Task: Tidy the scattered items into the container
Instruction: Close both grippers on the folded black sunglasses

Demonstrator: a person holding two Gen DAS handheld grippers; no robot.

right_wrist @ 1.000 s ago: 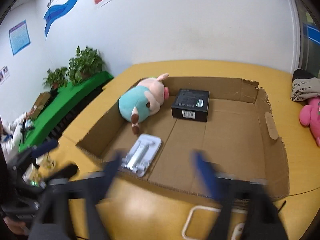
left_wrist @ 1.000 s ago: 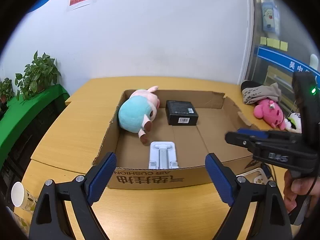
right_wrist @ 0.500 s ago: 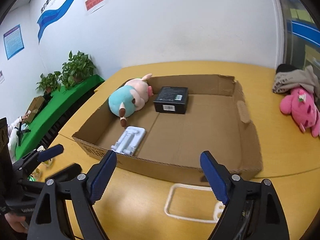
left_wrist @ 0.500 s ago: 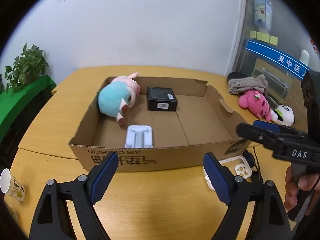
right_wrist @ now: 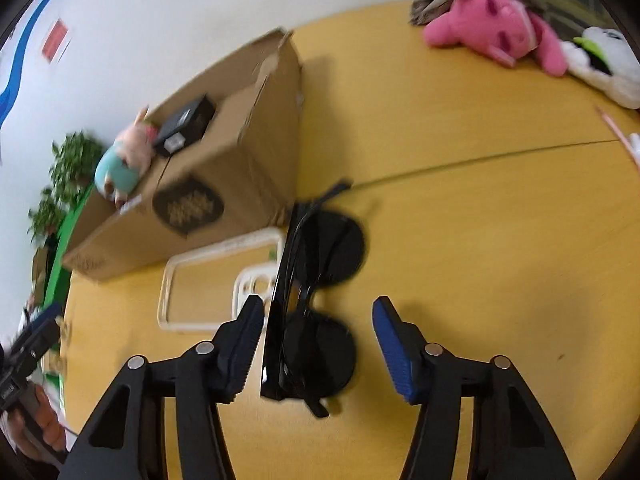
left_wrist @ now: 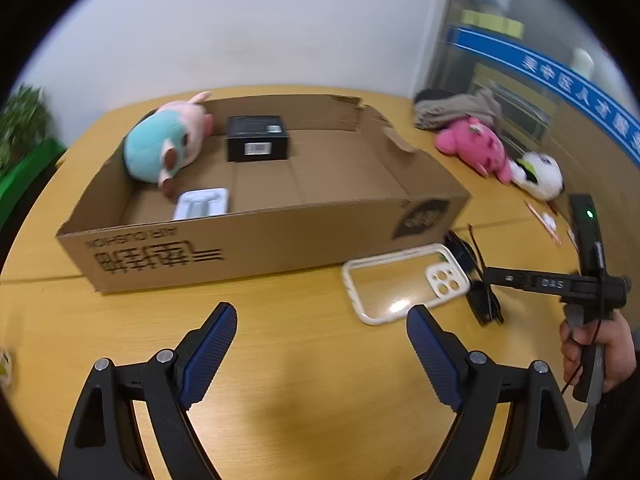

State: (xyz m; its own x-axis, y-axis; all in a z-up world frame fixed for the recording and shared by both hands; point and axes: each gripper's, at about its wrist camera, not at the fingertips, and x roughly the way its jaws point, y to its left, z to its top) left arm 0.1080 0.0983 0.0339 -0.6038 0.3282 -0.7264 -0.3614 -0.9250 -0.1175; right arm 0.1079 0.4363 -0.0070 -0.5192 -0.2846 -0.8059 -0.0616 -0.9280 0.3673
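Note:
A cardboard box (left_wrist: pixel 256 236) on the wooden table holds a blue-and-pink plush (left_wrist: pixel 164 148), a black box (left_wrist: pixel 258 138) and a white stand (left_wrist: pixel 202 204). A white phone case (left_wrist: pixel 404 280) and black sunglasses (right_wrist: pixel 316 300) lie on the table right of the box. My right gripper (right_wrist: pixel 318 340) is open, low over the table, with the sunglasses between its fingers. It shows from the side in the left wrist view (left_wrist: pixel 508 278). My left gripper (left_wrist: pixel 320 344) is open and empty, in front of the box.
A pink plush (left_wrist: pixel 474 146), a white-and-black plush (left_wrist: pixel 538 176) and a grey cloth (left_wrist: pixel 456 108) lie at the far right of the table. A pencil (right_wrist: pixel 614 124) lies near them. Green plants (right_wrist: pixel 64 176) stand off the table's left.
Both grippers have pulled back from the box and swung right. The right gripper has dropped down to straddle the sunglasses beside the phone case. The left now looks at the box's front wall.

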